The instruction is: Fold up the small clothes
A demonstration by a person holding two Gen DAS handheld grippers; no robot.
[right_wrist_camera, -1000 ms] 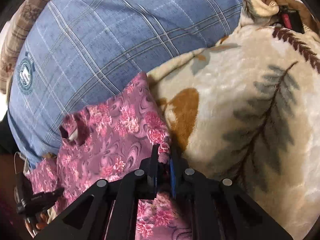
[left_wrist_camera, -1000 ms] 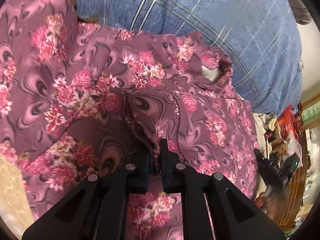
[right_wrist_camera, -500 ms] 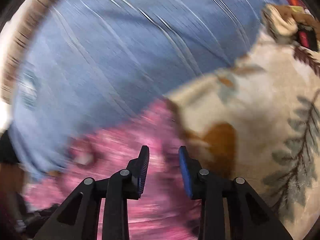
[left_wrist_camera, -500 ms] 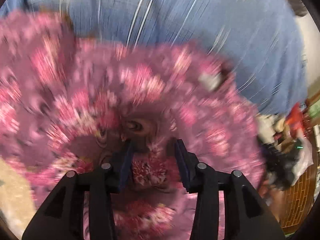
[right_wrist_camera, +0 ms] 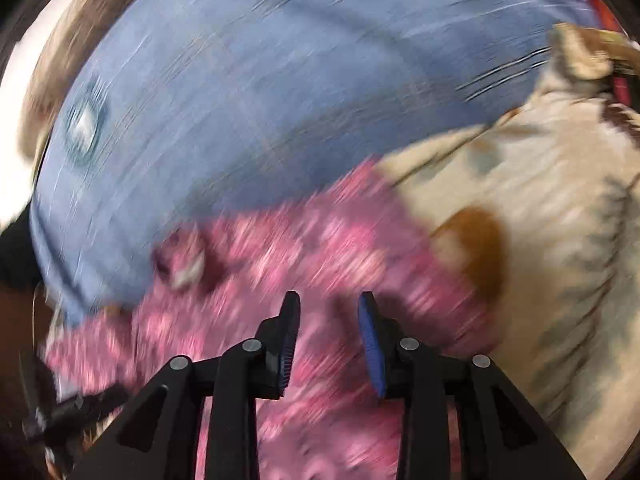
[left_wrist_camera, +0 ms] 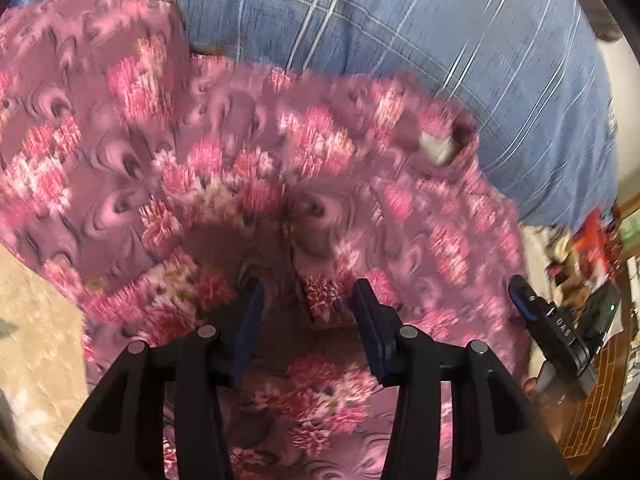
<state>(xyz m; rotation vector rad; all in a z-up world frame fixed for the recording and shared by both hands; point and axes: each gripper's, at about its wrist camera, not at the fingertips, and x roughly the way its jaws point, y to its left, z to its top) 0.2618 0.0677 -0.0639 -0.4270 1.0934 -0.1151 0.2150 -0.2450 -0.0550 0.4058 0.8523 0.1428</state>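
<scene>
A small mauve garment with pink flowers (left_wrist_camera: 280, 184) lies rumpled on a blue plaid sheet (left_wrist_camera: 400, 32); its neck opening with a white label (left_wrist_camera: 438, 148) points to the far right. My left gripper (left_wrist_camera: 306, 300) is open just above the cloth and holds nothing. In the right wrist view the same garment (right_wrist_camera: 304, 264) is blurred by motion. My right gripper (right_wrist_camera: 329, 312) is open over its near edge and holds nothing. The right gripper also shows in the left wrist view (left_wrist_camera: 552, 332) at the garment's right side.
A cream blanket with brown and grey leaf print (right_wrist_camera: 552, 240) lies to the right of the garment, and shows tan in the left wrist view (left_wrist_camera: 36, 320). Clutter and a brick-pattern floor (left_wrist_camera: 592, 408) lie beyond the bed's right edge.
Both grippers were shut on folds of the garment a second ago. Both have opened and let the cloth go, and both views are moving.
</scene>
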